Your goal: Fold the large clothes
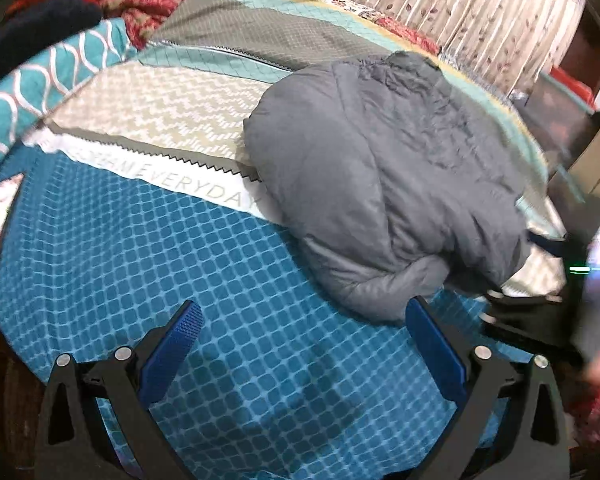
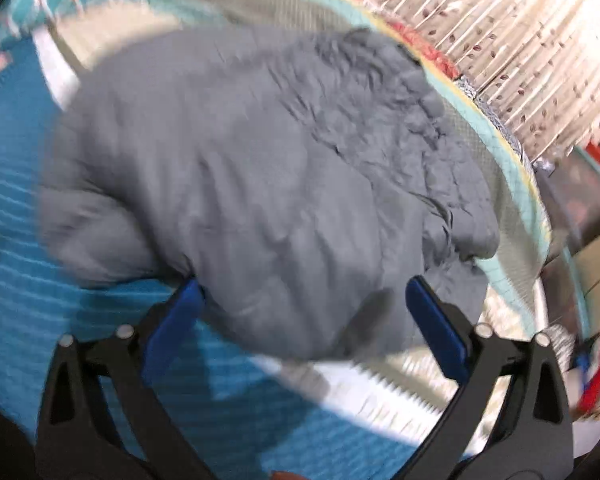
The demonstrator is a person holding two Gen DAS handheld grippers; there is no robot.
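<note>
A large grey padded jacket (image 1: 380, 184) lies folded in a bundle on the bed; it also fills the right wrist view (image 2: 260, 168), which is blurred. My left gripper (image 1: 304, 320) is open and empty over the blue checked bedspread (image 1: 180, 264), just short of the jacket's near edge. My right gripper (image 2: 304, 292) is open with its jaws spread on either side of the jacket's near edge, which lies between the blue pads; it holds nothing. The right gripper also shows as a dark blur at the right of the left wrist view (image 1: 540, 316).
The bed carries patchwork covers in grey, beige zigzag and teal (image 1: 172, 112). A teal patterned pillow (image 1: 52, 76) and a red blanket (image 1: 156, 4) lie at the far left. A leaf-print curtain (image 1: 460, 4) hangs behind. Boxes and clutter (image 2: 588, 216) stand off the bed's right side.
</note>
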